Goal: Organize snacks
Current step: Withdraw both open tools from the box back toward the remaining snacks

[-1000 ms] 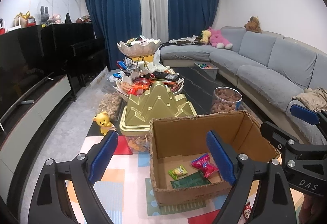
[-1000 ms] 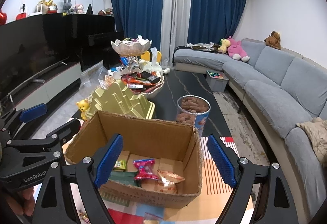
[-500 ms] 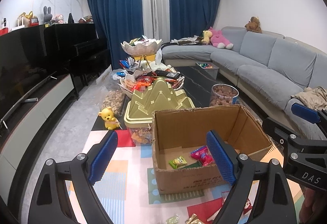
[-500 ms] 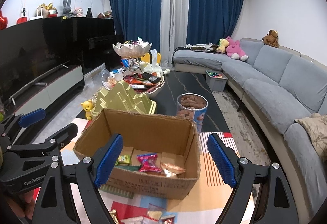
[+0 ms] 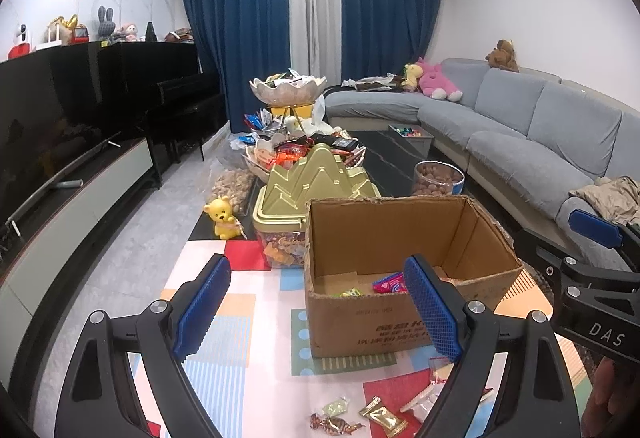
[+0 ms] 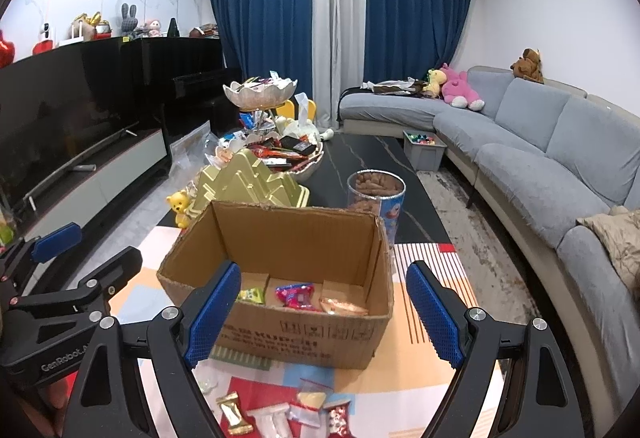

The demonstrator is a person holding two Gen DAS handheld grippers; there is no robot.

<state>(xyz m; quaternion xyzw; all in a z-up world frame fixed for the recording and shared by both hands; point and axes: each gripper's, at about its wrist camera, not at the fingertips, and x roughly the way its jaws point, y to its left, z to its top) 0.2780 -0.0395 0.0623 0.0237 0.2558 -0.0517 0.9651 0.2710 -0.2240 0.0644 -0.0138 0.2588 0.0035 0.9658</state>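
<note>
Both claws have pulled back from the cardboard box (image 5: 408, 270), and loose snacks (image 6: 280, 416) now show on the tabletop (image 5: 256, 366) in front of it, so more remain to load. The left claw (image 5: 316, 312) hangs wide apart, empty; the right claw (image 6: 324, 314) likewise. The box sits open-side up, long axis running left to right.

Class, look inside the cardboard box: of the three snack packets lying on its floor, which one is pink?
The middle packet in the cardboard box. It is bright pink, lying between a green-yellow packet on its left and a shiny copper-coloured packet on its right.
</note>
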